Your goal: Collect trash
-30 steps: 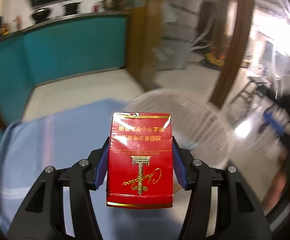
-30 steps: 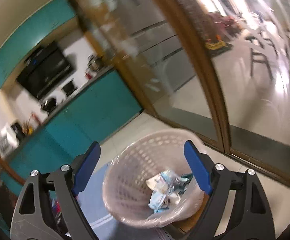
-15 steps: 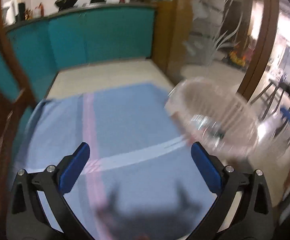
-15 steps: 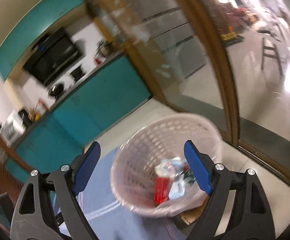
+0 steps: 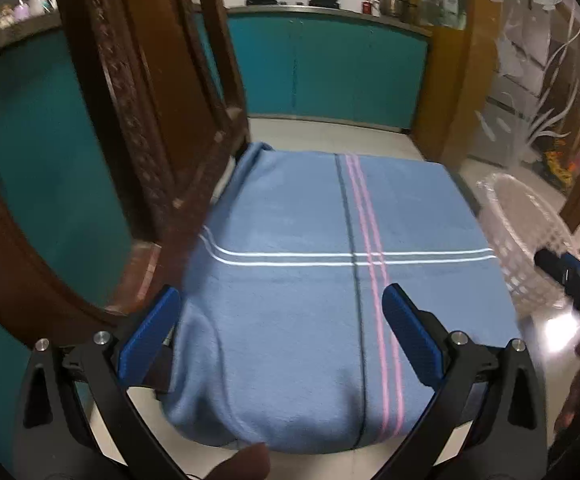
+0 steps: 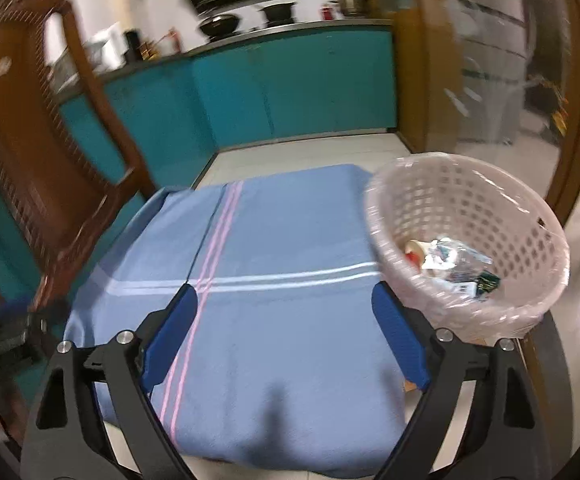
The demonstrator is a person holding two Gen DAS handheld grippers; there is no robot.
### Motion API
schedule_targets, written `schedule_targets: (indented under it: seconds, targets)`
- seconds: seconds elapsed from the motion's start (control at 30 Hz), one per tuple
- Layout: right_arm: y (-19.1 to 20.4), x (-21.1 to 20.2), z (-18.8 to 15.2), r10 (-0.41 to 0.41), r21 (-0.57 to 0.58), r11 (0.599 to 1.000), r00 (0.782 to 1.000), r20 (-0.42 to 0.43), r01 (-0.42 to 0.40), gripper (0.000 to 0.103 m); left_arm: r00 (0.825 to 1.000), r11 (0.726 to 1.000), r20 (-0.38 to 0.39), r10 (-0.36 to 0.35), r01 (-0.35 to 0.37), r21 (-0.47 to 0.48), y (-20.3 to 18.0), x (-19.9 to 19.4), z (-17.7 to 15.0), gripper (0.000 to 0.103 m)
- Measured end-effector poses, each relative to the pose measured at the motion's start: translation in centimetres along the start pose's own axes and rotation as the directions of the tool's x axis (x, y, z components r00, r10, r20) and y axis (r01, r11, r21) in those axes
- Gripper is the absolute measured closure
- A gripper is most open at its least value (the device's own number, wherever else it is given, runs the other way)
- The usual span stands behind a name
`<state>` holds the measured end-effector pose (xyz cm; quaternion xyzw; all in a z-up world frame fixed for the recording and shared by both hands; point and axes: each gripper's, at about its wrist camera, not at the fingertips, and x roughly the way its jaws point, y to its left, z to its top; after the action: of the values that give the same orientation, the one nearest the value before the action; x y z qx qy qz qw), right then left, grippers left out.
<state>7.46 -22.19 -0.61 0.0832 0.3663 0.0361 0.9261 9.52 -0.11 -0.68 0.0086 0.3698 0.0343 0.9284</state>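
The pinkish lattice basket (image 6: pixel 466 216) with a clear liner stands at the right end of the blue-clothed table (image 6: pixel 290 240). Crumpled wrappers (image 6: pixel 450 260) lie in it, and a bit of the red pack (image 6: pixel 412 258) shows among them. My right gripper (image 6: pixel 285 336) hangs over the cloth left of the basket; its jaws are opening with nothing between them. My left gripper (image 5: pixel 279 334) is open and empty above the striped cloth (image 5: pixel 290 220). In the left wrist view the basket (image 5: pixel 526 240) sits blurred at the right, with the right gripper's finger (image 5: pixel 566 276) in front of it.
A carved brown wooden chair (image 6: pixel 29 140) stands against the table's left side, seen also as the chair frame (image 5: pixel 137 120). Teal cabinets (image 6: pixel 290 88) with pots on top run along the back. A glass door with a wooden frame (image 6: pixel 490 60) is behind the basket.
The left gripper opened and let go of the red pack, which now lies in the basket. Both grippers swung left, away from the basket, to over the blue cloth.
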Motion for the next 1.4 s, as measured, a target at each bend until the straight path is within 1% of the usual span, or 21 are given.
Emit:
schedule_targets:
  seconds: [0.07,0.17,0.23,0.33,0.47,0.63,1.4]
  targets:
    - [1.1,0.1,-0.7,0.007,-0.036,0.999,1.000,-0.009,-0.007,0.015,1.000,1.000,0.014,0.000,-0.001,0.012,-0.2,-0.8,-0.3,0.003]
    - [1.5,-0.2,-1.3,0.009,-0.049,0.999,1.000,-0.013,-0.009,0.015,0.998,0.999,0.039,-0.049,0.049,0.008,-0.5,-1.8,-0.5,0.003]
    - [1.9,-0.1,-1.4,0.010,-0.055,0.998,1.000,-0.011,-0.011,0.015,0.997,0.998,0.044,-0.064,0.063,0.007,-0.6,-2.1,-0.7,0.003]
    - [2.3,-0.4,-1.5,0.013,-0.059,0.998,1.000,0.004,-0.013,0.015,0.998,0.999,0.049,-0.048,0.048,0.002,-0.3,-2.6,-1.0,0.003]
    - [2.8,-0.2,-1.5,0.011,-0.066,0.998,1.000,0.013,-0.010,0.015,0.996,0.997,0.057,-0.068,0.066,0.036,-0.3,-2.6,-1.1,0.003]
    - [2.9,-0.1,-1.3,0.009,-0.064,0.998,1.000,0.014,-0.008,0.015,0.996,0.996,0.062,-0.066,0.063,0.059,-0.5,-2.6,-1.3,0.003]
    - [2.5,-0.1,-1.3,0.006,-0.060,0.998,1.000,0.007,-0.006,0.015,0.996,0.997,0.051,-0.067,0.065,0.032,-0.4,-2.1,-1.3,0.003]
